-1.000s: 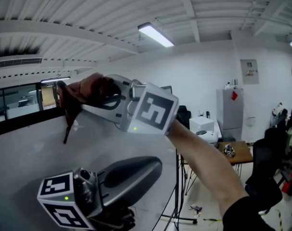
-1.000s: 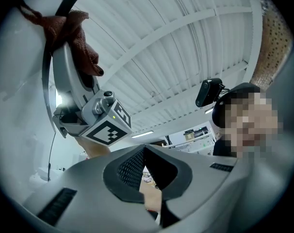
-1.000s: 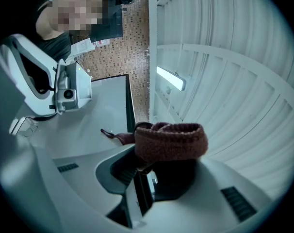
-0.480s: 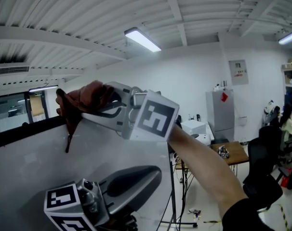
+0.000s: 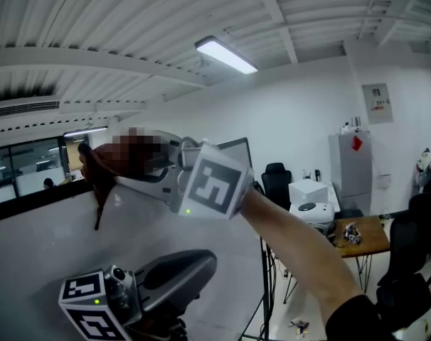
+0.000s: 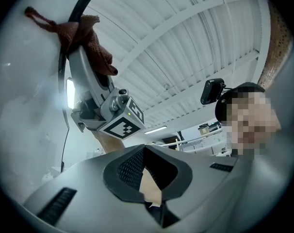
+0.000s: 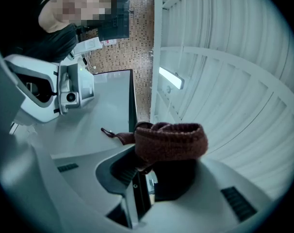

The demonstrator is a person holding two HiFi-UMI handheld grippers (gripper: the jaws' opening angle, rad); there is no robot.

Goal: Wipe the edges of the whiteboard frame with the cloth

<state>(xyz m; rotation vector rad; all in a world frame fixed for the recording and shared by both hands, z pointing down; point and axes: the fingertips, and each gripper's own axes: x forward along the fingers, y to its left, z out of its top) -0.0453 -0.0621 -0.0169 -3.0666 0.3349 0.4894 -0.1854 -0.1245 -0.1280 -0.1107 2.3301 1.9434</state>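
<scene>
right gripper point(image 5: 110, 168) clamps the cloth point(image 7: 170, 140) on the whiteboard frame point(image 7: 133, 97) at 9 o'clock for wiping. left gripper point(image 6: 148, 174), jaws narrow, waits empty.

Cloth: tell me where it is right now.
In the head view the cloth sits upper left, shut in the right tool and draped over the top edge of the whiteboard frame.

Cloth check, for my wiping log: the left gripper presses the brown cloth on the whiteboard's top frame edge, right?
No: the right gripper holds the cloth on that frame edge, not the left gripper; the right gripper view shows it.
</scene>
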